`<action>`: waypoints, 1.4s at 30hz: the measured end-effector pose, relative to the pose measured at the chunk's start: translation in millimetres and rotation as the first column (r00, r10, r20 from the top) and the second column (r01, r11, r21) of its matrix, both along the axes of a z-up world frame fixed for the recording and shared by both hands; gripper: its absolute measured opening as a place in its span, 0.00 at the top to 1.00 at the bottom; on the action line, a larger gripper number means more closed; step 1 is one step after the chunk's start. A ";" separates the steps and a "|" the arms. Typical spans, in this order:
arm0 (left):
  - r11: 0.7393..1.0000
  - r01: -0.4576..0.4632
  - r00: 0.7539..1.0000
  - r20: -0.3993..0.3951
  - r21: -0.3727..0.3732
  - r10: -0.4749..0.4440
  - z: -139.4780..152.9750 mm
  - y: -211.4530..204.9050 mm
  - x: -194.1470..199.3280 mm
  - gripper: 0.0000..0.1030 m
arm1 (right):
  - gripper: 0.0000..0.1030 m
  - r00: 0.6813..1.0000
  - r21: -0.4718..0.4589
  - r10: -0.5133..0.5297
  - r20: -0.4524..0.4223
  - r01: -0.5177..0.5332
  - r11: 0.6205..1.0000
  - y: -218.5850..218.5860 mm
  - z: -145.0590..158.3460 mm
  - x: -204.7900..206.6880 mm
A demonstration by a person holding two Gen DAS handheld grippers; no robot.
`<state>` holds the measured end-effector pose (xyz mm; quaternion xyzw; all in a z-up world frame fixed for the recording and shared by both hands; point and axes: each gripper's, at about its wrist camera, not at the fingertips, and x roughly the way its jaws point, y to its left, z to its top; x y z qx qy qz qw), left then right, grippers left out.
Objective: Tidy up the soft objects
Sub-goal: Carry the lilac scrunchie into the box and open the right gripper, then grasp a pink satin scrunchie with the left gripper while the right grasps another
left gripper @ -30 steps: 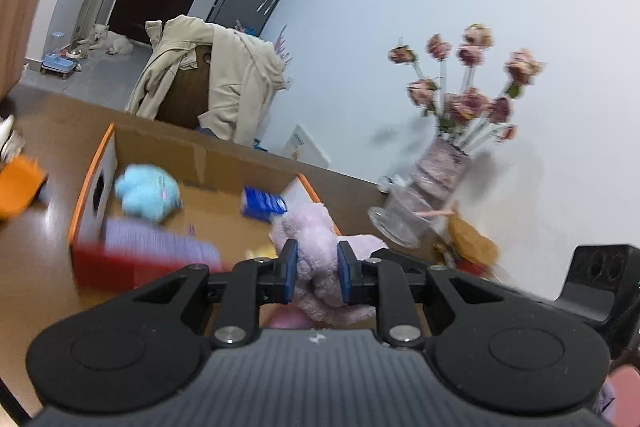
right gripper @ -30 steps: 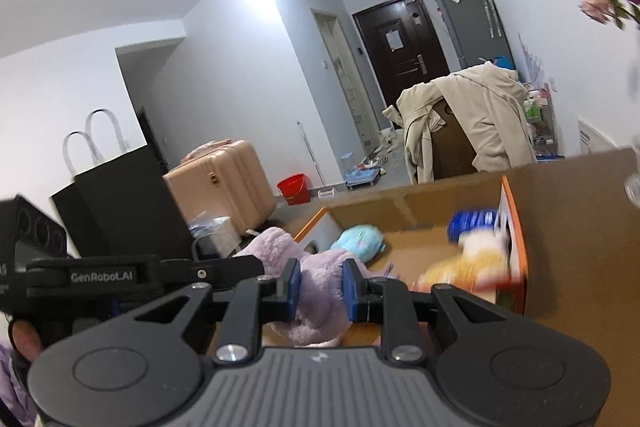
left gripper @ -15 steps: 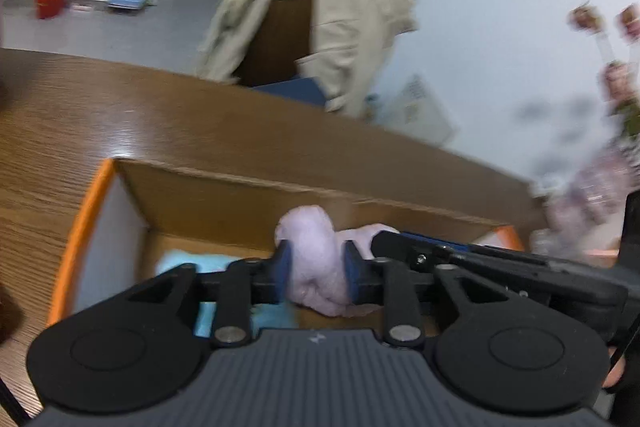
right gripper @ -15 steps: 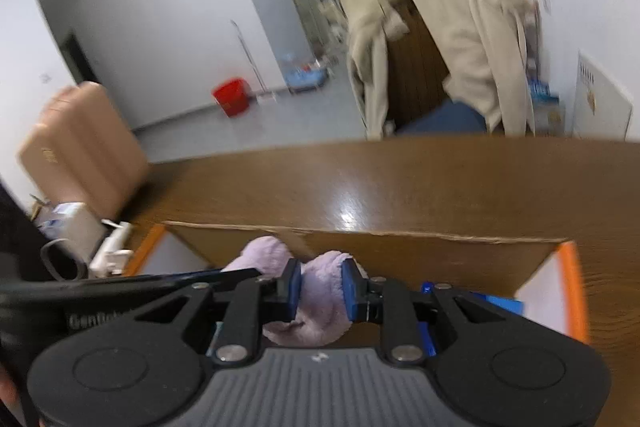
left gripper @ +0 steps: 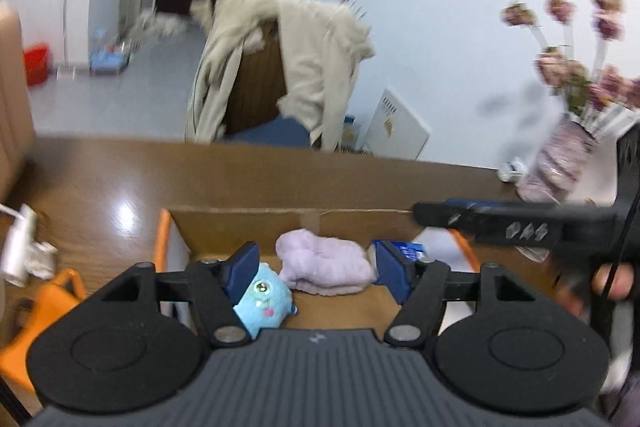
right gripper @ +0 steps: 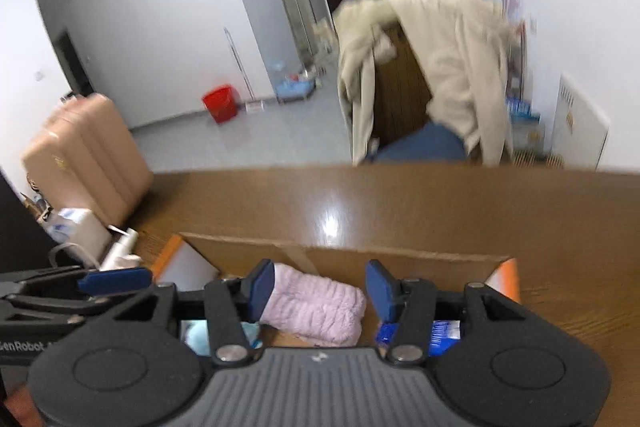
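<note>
Release: your left gripper (left gripper: 316, 269) and right gripper (right gripper: 320, 289) had both just been opening; a second before, each was clamped on the purple plush toy (left gripper: 326, 263).
Fingers: spread apart on both tools, pads off the fabric, nothing grasped.
Toy position: it lay inside the cardboard box (left gripper: 292, 217), beside the blue plush toy (left gripper: 262, 297); blur made its exact resting pose uncertain.
Task meaning: you had delivered this item; the step looked complete.
Next: withdraw both tools clear.
</note>
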<state>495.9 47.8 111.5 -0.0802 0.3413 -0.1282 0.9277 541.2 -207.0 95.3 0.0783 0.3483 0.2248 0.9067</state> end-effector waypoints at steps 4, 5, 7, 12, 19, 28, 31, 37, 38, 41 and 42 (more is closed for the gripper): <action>0.999 0.011 0.996 0.084 0.032 -0.014 41.8 4.9 -61.9 0.27 | 0.44 0.995 -0.008 -0.009 0.100 0.010 1.000 -31.9 50.4 -58.2; 0.999 0.009 0.995 0.100 0.046 -0.013 50.3 5.2 -77.6 0.27 | 0.44 0.993 -0.005 -0.015 0.120 0.016 1.000 -39.7 60.3 -73.6; 0.998 -0.002 0.993 0.114 0.057 -0.005 61.1 6.0 -98.6 0.27 | 0.43 0.989 0.006 -0.022 0.146 0.021 1.000 -52.1 74.0 -95.7; 0.997 -0.020 0.987 0.158 0.073 0.009 70.4 3.6 -159.9 0.26 | 0.41 0.977 0.025 -0.027 0.213 0.022 0.999 -66.8 92.9 -162.4; 0.994 0.038 0.945 0.320 0.107 -0.070 31.8 -9.9 -289.0 0.15 | 0.33 0.926 0.013 0.043 0.374 -0.052 0.999 -65.0 58.8 -298.3; 0.993 0.082 0.949 0.298 0.090 -0.105 -56.1 -25.9 -388.6 0.11 | 0.29 0.975 0.045 0.014 0.223 -0.024 0.999 -71.0 -55.6 -395.6; 0.991 0.088 0.955 0.275 0.101 -0.113 -61.2 -31.3 -380.2 0.11 | 0.30 0.978 0.001 0.002 0.206 -0.002 1.000 -71.5 -64.3 -393.6; 0.994 0.091 0.964 0.245 0.062 -0.104 -75.3 -42.6 -340.3 0.20 | 0.42 0.977 0.050 -0.030 0.213 0.020 0.999 -69.9 -72.0 -368.4; 0.994 0.083 0.969 0.229 0.066 -0.096 -80.9 -46.8 -329.8 0.24 | 0.43 0.977 0.042 -0.038 0.210 0.030 0.999 -67.4 -74.8 -359.2; 0.995 0.067 0.981 0.178 0.067 -0.078 -98.6 -58.4 -295.1 0.35 | 0.49 0.976 0.013 -0.037 0.214 0.035 0.999 -56.5 -82.3 -328.3; 0.996 0.052 0.985 0.164 0.065 -0.062 -104.3 -60.7 -283.7 0.37 | 0.51 0.977 0.003 -0.028 0.211 0.028 1.000 -51.8 -83.5 -318.9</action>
